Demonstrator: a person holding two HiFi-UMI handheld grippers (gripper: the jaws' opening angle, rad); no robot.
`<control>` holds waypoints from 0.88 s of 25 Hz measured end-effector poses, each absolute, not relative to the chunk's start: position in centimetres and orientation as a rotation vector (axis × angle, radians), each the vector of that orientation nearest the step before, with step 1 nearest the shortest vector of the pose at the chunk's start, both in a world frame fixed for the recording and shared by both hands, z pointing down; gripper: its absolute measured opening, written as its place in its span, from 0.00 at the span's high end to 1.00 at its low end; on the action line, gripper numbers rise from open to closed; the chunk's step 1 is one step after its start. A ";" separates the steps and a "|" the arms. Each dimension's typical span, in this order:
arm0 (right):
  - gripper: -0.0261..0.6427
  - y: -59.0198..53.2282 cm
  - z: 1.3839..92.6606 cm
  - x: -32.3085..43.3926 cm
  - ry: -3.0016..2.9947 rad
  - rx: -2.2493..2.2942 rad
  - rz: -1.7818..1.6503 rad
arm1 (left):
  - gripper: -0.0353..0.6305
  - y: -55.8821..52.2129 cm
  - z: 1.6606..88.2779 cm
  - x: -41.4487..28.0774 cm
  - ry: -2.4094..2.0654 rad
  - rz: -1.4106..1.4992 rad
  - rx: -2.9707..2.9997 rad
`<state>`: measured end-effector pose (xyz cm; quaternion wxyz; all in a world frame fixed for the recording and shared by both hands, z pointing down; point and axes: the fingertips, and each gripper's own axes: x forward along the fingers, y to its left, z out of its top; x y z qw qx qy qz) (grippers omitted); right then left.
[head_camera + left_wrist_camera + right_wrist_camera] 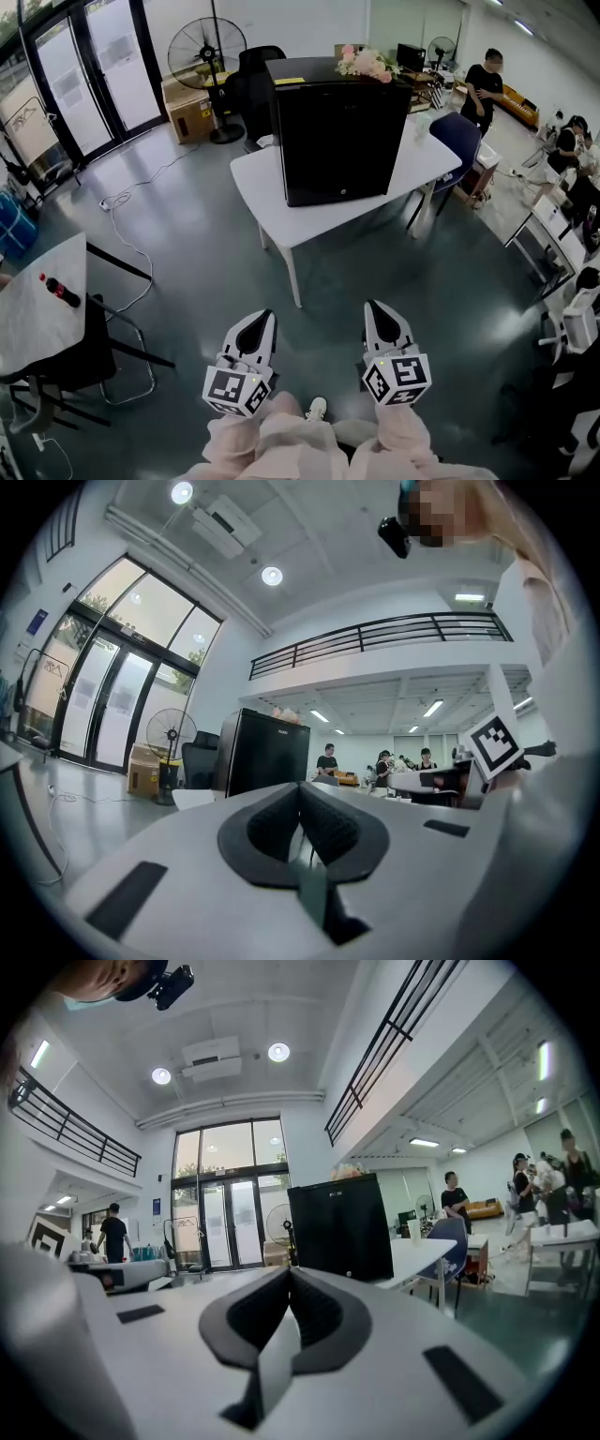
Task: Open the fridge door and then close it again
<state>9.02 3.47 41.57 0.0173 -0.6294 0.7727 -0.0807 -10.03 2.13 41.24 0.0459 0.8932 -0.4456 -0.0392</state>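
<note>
The black mini fridge stands on a white table in the upper middle of the head view. Its door looks shut. The left gripper and the right gripper are low in the frame, side by side. They are well apart from the fridge, with bare grey floor in between. Both grippers are clenched tight, pads together, and there is nothing in them. The step now looks like getting up close to the fridge, so the door job has not begun. To do it well, the person should come right up to the table edge. Then one gripper should open its jaws before it reaches the door, not after. It should take the door at its free edge and pull slowly, so the fridge does not slide on the table. The pink flowers on top could tip over if the pull is rough. The front of the fridge is very dark, so no handle can be made out. I cannot tell which side has the hinge. The far side of the table is hidden behind the fridge.
</note>
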 end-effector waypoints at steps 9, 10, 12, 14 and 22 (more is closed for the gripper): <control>0.94 0.4 42.6 9.7 2.437 -1.949 -0.267 | 0.93 -1.1 42.1 -9.3 -1.374 -0.101 2.699; 0.94 -0.1 42.7 9.8 2.435 -1.953 -0.263 | 0.93 -1.7 42.2 -9.0 -1.367 -0.099 2.703; 0.94 -1.4 42.8 10.2 2.428 -1.962 -0.257 | 0.93 -3.1 42.5 -8.5 -1.349 -0.094 2.709; 0.94 -2.8 42.9 10.4 2.423 -1.968 -0.255 | 0.93 -4.5 42.7 -8.1 -1.335 -0.090 2.716; 0.94 -11.0 42.2 10.8 2.437 -1.991 -0.210 | 0.93 -13.0 42.1 -7.1 -1.313 -0.113 2.730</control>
